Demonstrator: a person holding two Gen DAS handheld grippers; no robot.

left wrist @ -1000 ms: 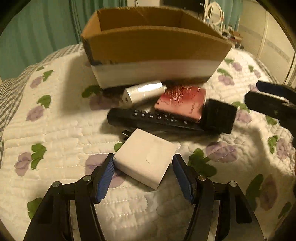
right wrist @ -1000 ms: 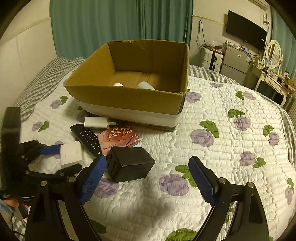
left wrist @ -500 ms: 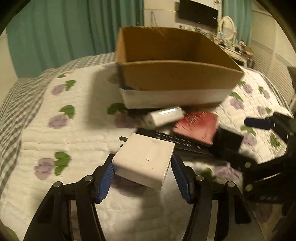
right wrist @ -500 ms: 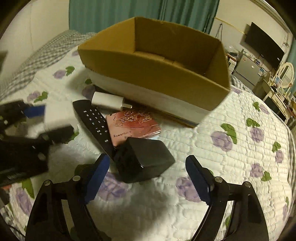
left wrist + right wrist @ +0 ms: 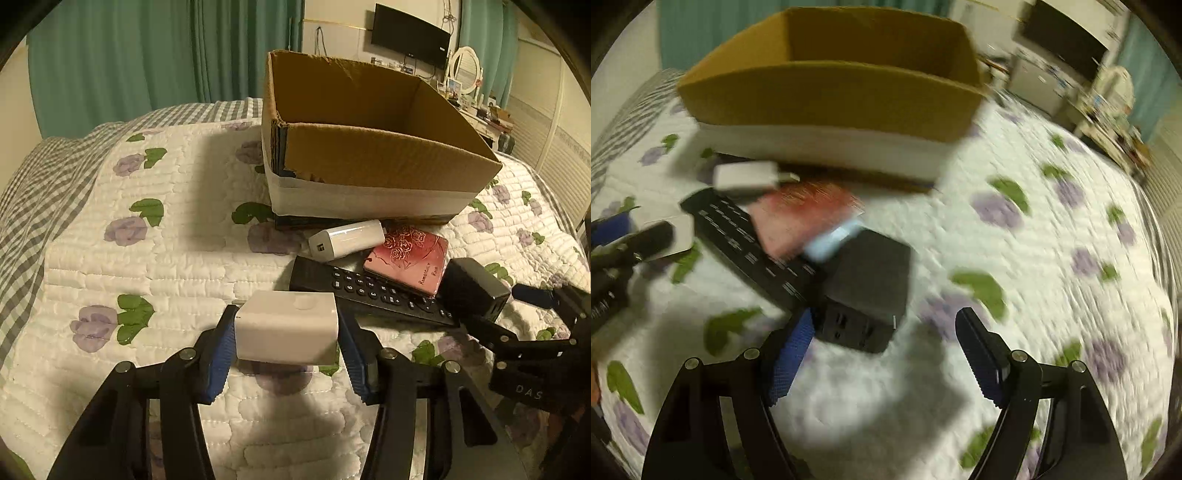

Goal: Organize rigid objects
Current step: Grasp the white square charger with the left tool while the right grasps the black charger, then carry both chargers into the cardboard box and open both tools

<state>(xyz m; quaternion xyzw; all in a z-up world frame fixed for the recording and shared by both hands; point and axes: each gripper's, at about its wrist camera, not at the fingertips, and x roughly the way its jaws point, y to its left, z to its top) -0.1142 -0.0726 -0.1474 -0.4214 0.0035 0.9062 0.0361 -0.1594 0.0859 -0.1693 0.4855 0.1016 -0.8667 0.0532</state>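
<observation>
Change: left gripper (image 5: 286, 345), clamped on the white charger (image 5: 288, 326), has lifted it off the quilt (image 5: 166, 258), nearer the cardboard box (image 5: 369, 162).
Charger axis: broad side faces the camera, long axis across the fingers.
Right gripper (image 5: 884, 356): jaws spread, straddling the black adapter (image 5: 866, 291) beside the remote (image 5: 369, 291).
Unclear: right view motion-blurred; box interior hidden.
</observation>
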